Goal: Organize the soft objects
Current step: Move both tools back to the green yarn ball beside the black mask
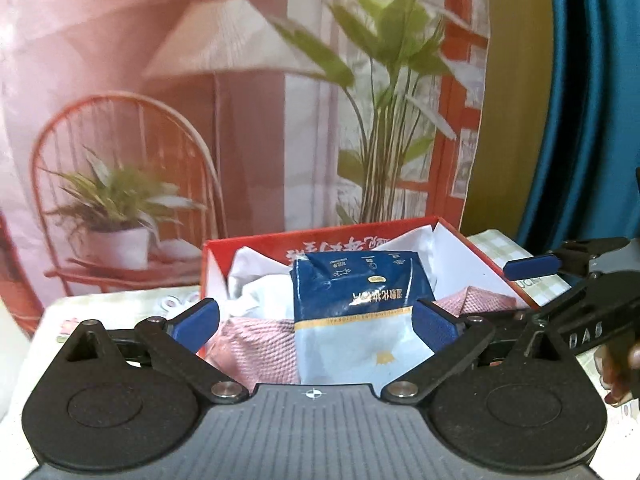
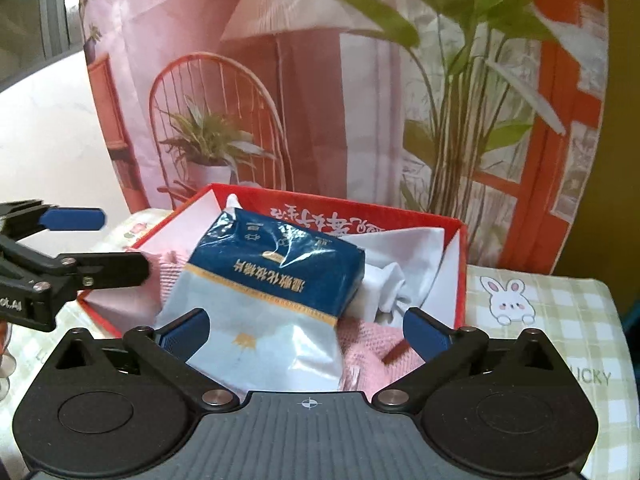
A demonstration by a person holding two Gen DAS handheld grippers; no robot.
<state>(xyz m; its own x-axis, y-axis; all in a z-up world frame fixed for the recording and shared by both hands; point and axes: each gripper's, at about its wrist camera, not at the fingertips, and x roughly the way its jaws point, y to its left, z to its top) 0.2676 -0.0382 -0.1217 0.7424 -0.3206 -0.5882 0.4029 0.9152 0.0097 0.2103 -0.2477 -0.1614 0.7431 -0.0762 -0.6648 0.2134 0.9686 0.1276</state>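
A red box [image 1: 256,242] [image 2: 400,216] with a white lining stands on the table. In it lie a pink knitted cloth [image 1: 256,344] [image 2: 372,348], a white cloth [image 1: 256,288] [image 2: 384,284], and on top a blue-and-white soft packet [image 1: 352,296] [image 2: 280,276]. My left gripper [image 1: 316,320] hovers open at the box's near side, its pads either side of the packet without touching it. My right gripper [image 2: 306,332] is also open, just short of the packet's pale end. Each view shows a blue fingertip of the other gripper [image 1: 532,267] [image 2: 74,218] off to the side.
A printed backdrop [image 2: 320,100] of a chair, a lamp and plants hangs right behind the box. A green checked tablecloth with a rabbit drawing [image 2: 506,300] covers the table. A blue curtain [image 1: 592,100] hangs at the far right. A hand [image 1: 620,364] shows at the right edge.
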